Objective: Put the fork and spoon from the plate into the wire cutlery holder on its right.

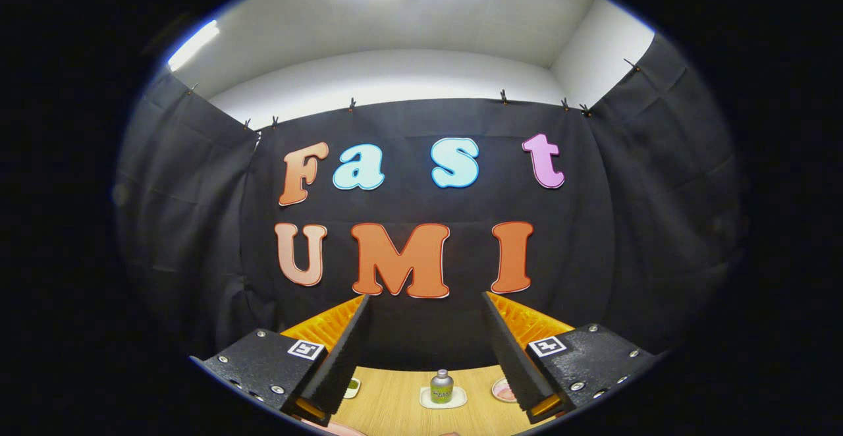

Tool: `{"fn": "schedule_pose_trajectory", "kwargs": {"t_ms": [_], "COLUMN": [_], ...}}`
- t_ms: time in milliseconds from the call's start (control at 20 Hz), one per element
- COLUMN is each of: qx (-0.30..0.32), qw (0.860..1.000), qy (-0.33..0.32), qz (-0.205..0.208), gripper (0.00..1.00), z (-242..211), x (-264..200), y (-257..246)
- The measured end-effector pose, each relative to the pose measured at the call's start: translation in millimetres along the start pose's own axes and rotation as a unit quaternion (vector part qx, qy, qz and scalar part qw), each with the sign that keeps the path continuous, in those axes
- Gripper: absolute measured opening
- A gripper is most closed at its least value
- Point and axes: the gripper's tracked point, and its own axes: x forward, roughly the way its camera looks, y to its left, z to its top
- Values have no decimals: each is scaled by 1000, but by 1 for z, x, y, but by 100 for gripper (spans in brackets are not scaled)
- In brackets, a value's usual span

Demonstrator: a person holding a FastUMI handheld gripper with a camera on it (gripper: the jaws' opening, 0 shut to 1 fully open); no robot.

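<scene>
Two fingers of my gripper (425, 304) spread wide, grasping nothing.
Between them, farther off, a small silver-capped bottle (442, 386) stands on my light wooden table (395, 403).

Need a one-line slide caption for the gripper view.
Open gripper raised toward booth wall; small bottle on wooden table between fingers.

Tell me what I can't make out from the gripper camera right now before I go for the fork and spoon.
- Gripper: fingers open, nothing between them, pointed at the booth wall, so the wooden table is mostly cut off below.
- Pink rim under the fingers: a sliver; whether it is the plate, cannot tell.
- Small bottle on its white coaster: label too small.
- Pink dish and green item: half hidden behind the fingers.
</scene>
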Motion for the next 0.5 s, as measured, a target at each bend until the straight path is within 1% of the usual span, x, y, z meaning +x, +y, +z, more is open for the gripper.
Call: {"fn": "schedule_pose_trajectory", "kwargs": {"t_ms": [500], "qx": [-2], "qw": [1000], "qy": [-4], "qz": [3], "gripper": [97], "z": [1], "x": [4], "y": [18]}}
